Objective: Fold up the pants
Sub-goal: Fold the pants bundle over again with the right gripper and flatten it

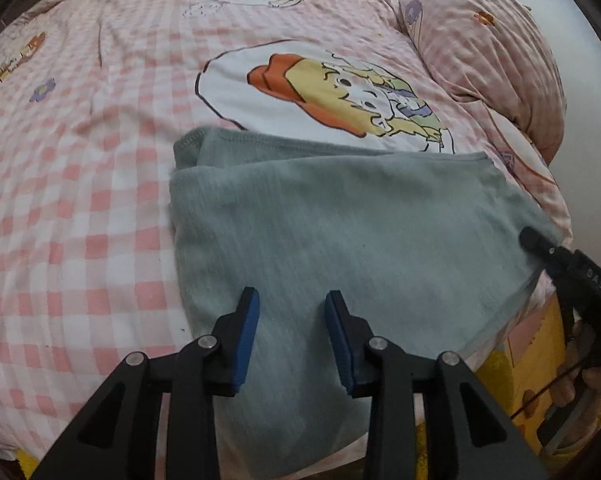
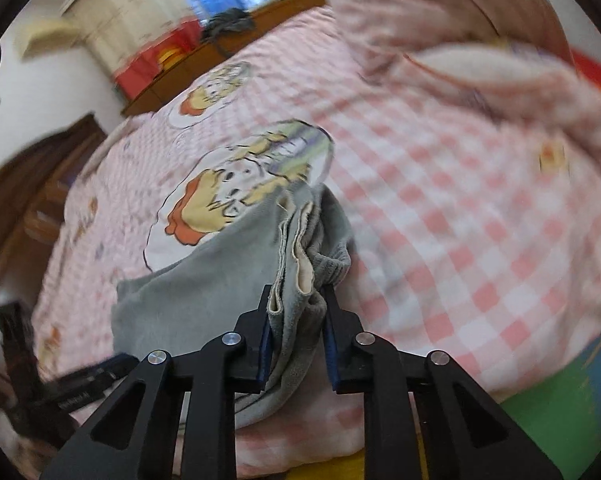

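Grey pants (image 1: pixel 340 232) lie folded flat on the pink checked bed cover (image 1: pixel 80 200), near its front right edge. My left gripper (image 1: pixel 293 304) hovers over the near part of the pants. Its blue pads (image 1: pixel 246 340) stand apart, with only flat cloth showing below them. In the right wrist view, my right gripper (image 2: pixel 296 300) is shut on a bunched edge of the pants (image 2: pixel 204 280), several layers and a cream lining standing up between its pads. The right gripper (image 1: pixel 540 246) also shows at the pants' right edge in the left wrist view.
A pink pillow (image 1: pixel 488 60) lies at the bed's far right. Cartoon prints (image 1: pixel 340 92) mark the cover beyond the pants. A hand (image 1: pixel 584 380) holds the right tool over a yellow patch (image 1: pixel 500 376) below the bed edge. Wooden furniture (image 2: pixel 220 52) stands behind the bed.
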A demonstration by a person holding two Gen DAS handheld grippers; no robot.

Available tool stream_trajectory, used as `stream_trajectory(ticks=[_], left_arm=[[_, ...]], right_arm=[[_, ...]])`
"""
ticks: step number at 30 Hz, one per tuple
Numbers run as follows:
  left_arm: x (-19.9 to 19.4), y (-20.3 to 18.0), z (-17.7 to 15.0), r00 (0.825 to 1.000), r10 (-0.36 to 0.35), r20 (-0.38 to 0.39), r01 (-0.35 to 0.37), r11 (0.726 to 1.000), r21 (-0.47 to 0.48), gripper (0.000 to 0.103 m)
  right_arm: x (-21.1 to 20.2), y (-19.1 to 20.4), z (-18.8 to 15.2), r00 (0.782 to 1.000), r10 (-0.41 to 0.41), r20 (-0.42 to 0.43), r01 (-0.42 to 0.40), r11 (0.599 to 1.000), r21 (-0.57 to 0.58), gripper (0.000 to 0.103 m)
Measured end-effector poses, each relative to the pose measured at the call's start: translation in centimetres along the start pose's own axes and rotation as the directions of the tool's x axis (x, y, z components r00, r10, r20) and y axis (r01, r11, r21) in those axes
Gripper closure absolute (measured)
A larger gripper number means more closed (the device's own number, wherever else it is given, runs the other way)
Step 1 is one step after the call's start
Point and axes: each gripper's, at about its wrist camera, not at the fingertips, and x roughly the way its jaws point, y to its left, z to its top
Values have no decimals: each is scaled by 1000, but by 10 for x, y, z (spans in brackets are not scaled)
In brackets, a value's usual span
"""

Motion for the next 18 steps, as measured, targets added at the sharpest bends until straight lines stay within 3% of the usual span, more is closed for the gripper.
stream_trajectory(ticks=[3,6,9,18], left_arm=[[-9,1,0,1000,14,12,-14,1000,-1,67],[-15,7,1,999,24,24,-24,1000,-15,67],[-22,15,1,998,50,37,-49,998,-33,67],[-36,35,-7,995,76,59,-72,995,-74,65]], right_arm=[[-7,24,3,999,-28,29,31,993,-117,82],[-14,57,1,994,-84,75,102,956,-276,83],[-15,82,-2,991,-91,103,123,919,-375,83],[-16,111,-10,990,-81,116,125,883,-452,83]])
